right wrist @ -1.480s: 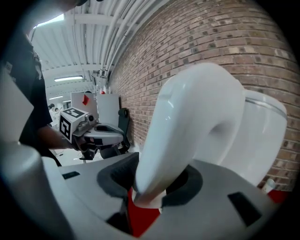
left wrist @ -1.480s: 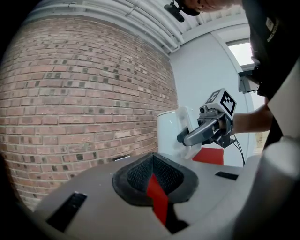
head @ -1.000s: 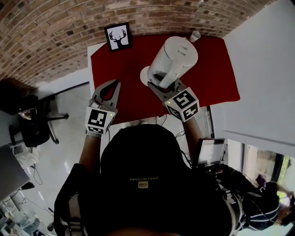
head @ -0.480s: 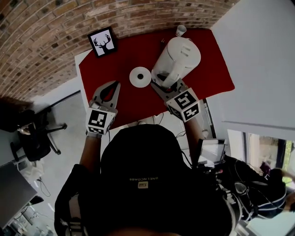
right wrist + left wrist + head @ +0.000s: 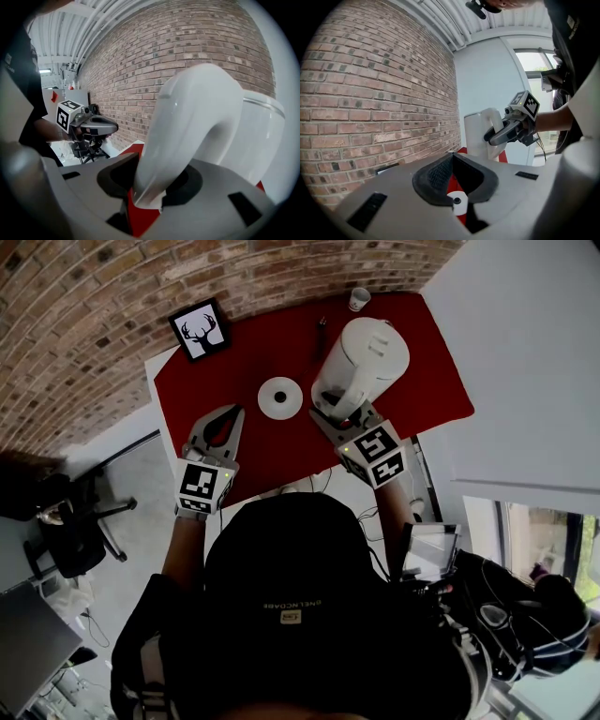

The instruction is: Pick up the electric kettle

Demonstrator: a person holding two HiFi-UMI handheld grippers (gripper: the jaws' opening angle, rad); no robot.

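The white electric kettle [image 5: 361, 362] hangs over the red cloth [image 5: 262, 451], to the right of its round white base [image 5: 279, 397] and apart from it. My right gripper [image 5: 343, 415] is shut on the kettle's handle [image 5: 187, 136], which fills the gap between its jaws [image 5: 152, 190]. In the left gripper view the kettle [image 5: 478, 133] and the right gripper [image 5: 506, 133] show ahead. My left gripper [image 5: 236, 412] hovers over the cloth's near left part, its tips together with nothing between them [image 5: 451, 161]. The right gripper view shows the left gripper [image 5: 101, 125] off to the left.
A framed deer picture [image 5: 200, 331] stands at the table's far left corner. A small white cup [image 5: 358, 298] and a thin dark object [image 5: 322, 324] lie at the far edge. Brick wall behind, white wall to the right, an office chair [image 5: 70, 512] on the floor at left.
The kettle in my right gripper has come off its base and moved right; the base disc now lies fully uncovered. The left gripper holds its place in the view.
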